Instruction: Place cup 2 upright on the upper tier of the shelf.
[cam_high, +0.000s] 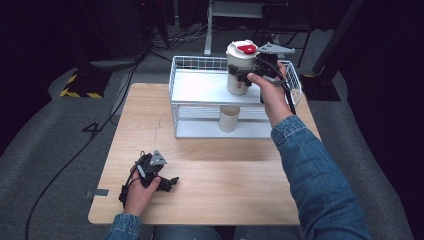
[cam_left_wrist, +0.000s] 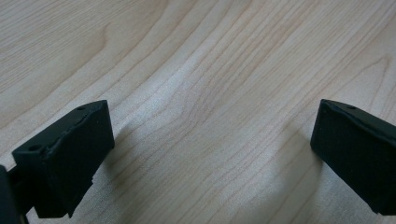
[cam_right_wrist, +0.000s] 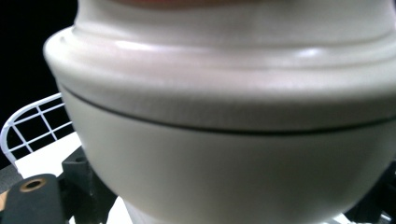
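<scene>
A cream lidded cup (cam_high: 240, 67) with a red mark on its lid is held over the top shelf of a white wire rack (cam_high: 200, 85). My right gripper (cam_high: 243, 75) is shut on the cup's body, and the cup's lid and wall (cam_right_wrist: 224, 140) loom very close in the right gripper view. A second plain cream cup (cam_high: 229, 118) stands on the rack's lower shelf. My left gripper (cam_high: 167, 182) rests low on the wooden table (cam_high: 210, 175) near its front left, jaws wide apart. Bare wood lies between its fingertips (cam_left_wrist: 65, 158).
The rack stands at the back of the table, a wire rim around its top shelf. Grey carpet surrounds the table, with cables and a yellow-black striped block (cam_high: 82, 85) at the far left.
</scene>
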